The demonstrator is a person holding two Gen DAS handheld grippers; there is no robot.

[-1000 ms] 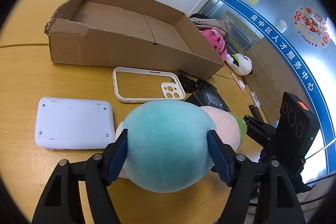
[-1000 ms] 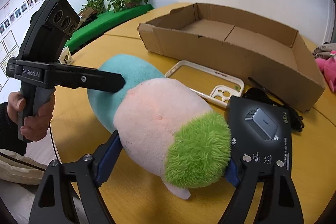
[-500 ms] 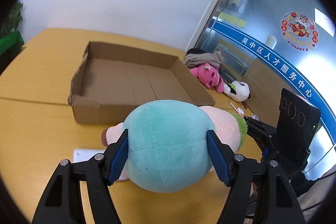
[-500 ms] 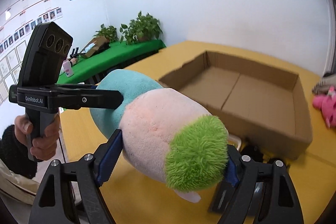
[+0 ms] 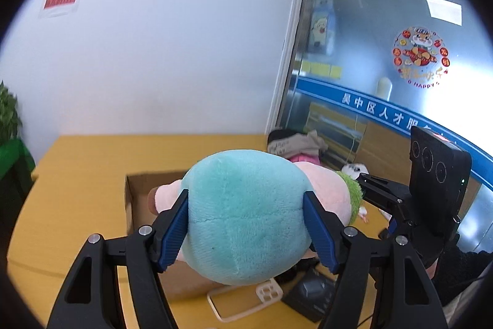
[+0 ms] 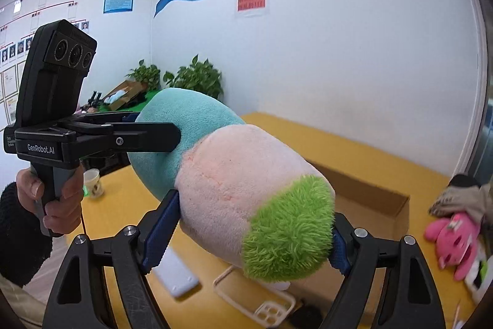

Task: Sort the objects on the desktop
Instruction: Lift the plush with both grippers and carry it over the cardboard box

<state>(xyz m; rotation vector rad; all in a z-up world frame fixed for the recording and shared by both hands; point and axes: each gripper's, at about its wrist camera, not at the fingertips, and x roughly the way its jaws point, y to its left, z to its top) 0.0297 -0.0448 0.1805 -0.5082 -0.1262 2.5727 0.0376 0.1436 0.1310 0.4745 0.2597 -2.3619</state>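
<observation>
A large plush toy, teal at one end, pink in the middle with a green fuzzy tip, hangs in the air above the table. My left gripper is shut on its teal end. My right gripper is shut on its pink end near the green tip. The open cardboard box lies on the yellow table behind and below the toy; its far corner shows in the right wrist view.
Below the toy lie a cream phone case, a black charger box and a white flat device. A pink plush and a grey bundle sit at the table's far right. A paper cup stands at left.
Both grippers have lifted the plush toy well above the table and tilted upward. The box and the flat items have dropped low in view.
</observation>
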